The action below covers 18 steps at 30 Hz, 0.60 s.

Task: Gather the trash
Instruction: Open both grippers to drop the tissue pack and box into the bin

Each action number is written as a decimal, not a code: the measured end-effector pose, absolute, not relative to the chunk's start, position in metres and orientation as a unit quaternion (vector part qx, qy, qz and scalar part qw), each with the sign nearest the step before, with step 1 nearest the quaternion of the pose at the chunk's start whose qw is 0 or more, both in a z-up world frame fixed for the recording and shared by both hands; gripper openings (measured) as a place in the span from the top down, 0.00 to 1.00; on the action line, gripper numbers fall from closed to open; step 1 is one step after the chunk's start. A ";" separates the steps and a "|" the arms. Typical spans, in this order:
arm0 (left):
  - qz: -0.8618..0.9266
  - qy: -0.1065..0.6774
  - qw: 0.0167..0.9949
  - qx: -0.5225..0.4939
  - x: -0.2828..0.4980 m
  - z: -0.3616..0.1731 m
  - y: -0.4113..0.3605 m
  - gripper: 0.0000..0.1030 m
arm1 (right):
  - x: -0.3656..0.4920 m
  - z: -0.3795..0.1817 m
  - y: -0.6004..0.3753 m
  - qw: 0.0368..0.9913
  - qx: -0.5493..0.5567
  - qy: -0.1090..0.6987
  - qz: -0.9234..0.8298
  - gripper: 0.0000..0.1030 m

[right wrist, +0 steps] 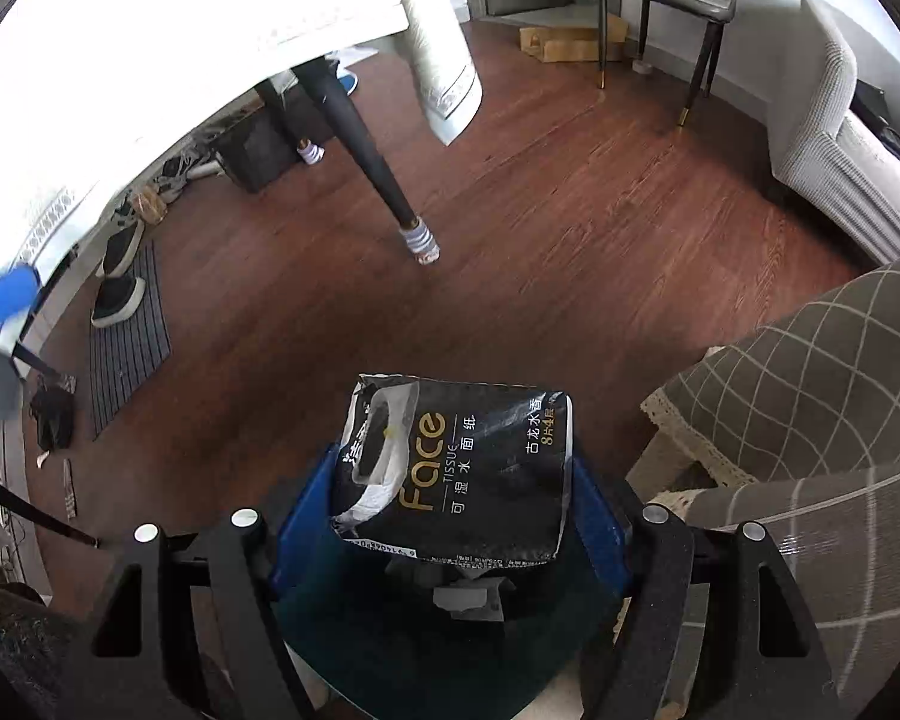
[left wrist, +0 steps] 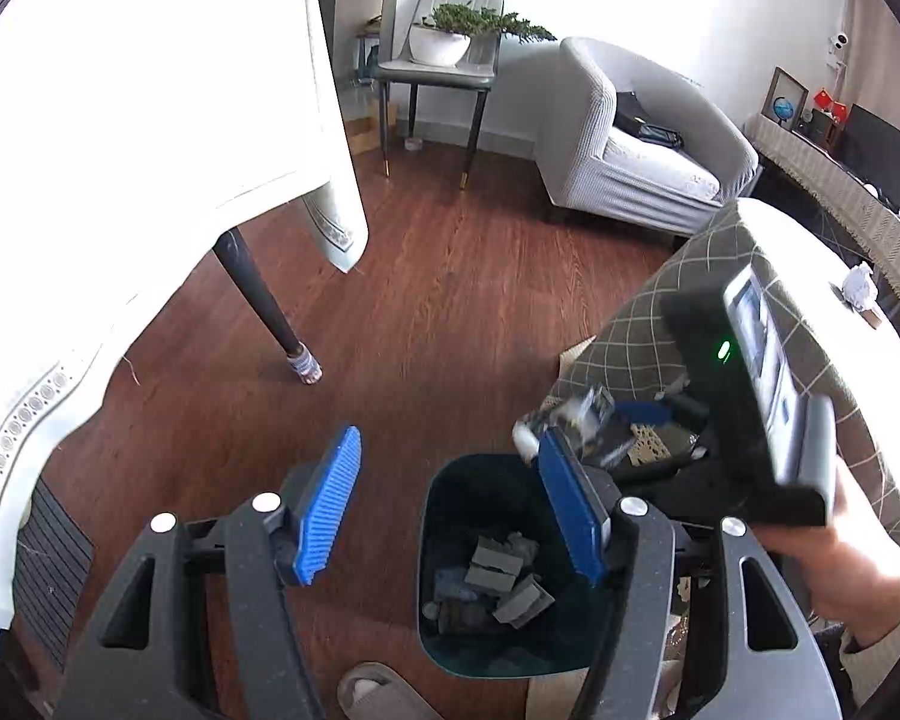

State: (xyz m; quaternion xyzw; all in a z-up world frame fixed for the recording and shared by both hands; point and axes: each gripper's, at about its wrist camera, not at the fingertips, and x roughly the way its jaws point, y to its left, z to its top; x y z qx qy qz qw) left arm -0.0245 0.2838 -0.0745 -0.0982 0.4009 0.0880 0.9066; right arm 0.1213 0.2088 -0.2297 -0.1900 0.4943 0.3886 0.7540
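My right gripper (right wrist: 450, 492) is shut on a black "Face" tissue pack (right wrist: 456, 468) and holds it over the dark green trash bin (right wrist: 354, 648), whose rim shows just below the jaws. In the left wrist view the same pack (left wrist: 588, 420) shows blurred above the bin (left wrist: 450, 480), which holds several grey scraps (left wrist: 492, 576). My left gripper (left wrist: 450, 504) is open and empty, its blue pads (left wrist: 330, 498) spread wide over the bin's left side. A crumpled white tissue (left wrist: 861, 288) lies on the white table at right.
A table leg (left wrist: 264, 300) with a socked foot stands on the wood floor to the left. A checked cloth-covered seat (right wrist: 810, 390) is close on the right. A grey armchair (left wrist: 630, 138) and a chair with a plant (left wrist: 444, 42) stand farther back. A striped mat (right wrist: 126, 336) with shoes lies left.
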 end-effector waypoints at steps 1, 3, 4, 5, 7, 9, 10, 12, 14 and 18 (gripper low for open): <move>0.088 0.398 0.908 -0.098 -0.024 -0.071 0.284 0.38 | 0.119 -0.234 0.210 0.750 -0.195 0.498 0.388 0.28; 0.090 0.389 0.912 -0.093 -0.025 -0.062 0.282 0.38 | 0.116 -0.244 0.212 0.744 -0.204 0.505 0.387 0.28; 0.091 0.384 0.915 -0.089 -0.025 -0.058 0.281 0.38 | 0.115 -0.248 0.212 0.742 -0.208 0.507 0.386 0.28; 0.090 0.378 0.917 -0.086 -0.025 -0.055 0.278 0.39 | 0.114 -0.252 0.212 0.739 -0.211 0.510 0.385 0.28; 0.088 0.370 0.921 -0.081 -0.024 -0.048 0.274 0.43 | 0.109 -0.260 0.210 0.734 -0.218 0.516 0.384 0.28; 0.083 0.366 0.924 -0.079 -0.022 -0.044 0.271 0.46 | 0.104 -0.269 0.209 0.728 -0.225 0.522 0.384 0.28; 0.081 0.365 0.924 -0.078 -0.020 -0.042 0.269 0.47 | 0.103 -0.273 0.207 0.725 -0.229 0.525 0.384 0.28; 0.074 0.364 0.925 -0.078 -0.017 -0.040 0.265 0.51 | 0.099 -0.280 0.204 0.720 -0.235 0.528 0.384 0.28; 0.067 0.363 0.926 -0.078 -0.016 -0.036 0.260 0.57 | 0.095 -0.285 0.202 0.715 -0.240 0.531 0.387 0.28; 0.058 0.356 0.930 -0.070 -0.011 -0.028 0.249 0.65 | 0.088 -0.290 0.195 0.709 -0.248 0.532 0.391 0.28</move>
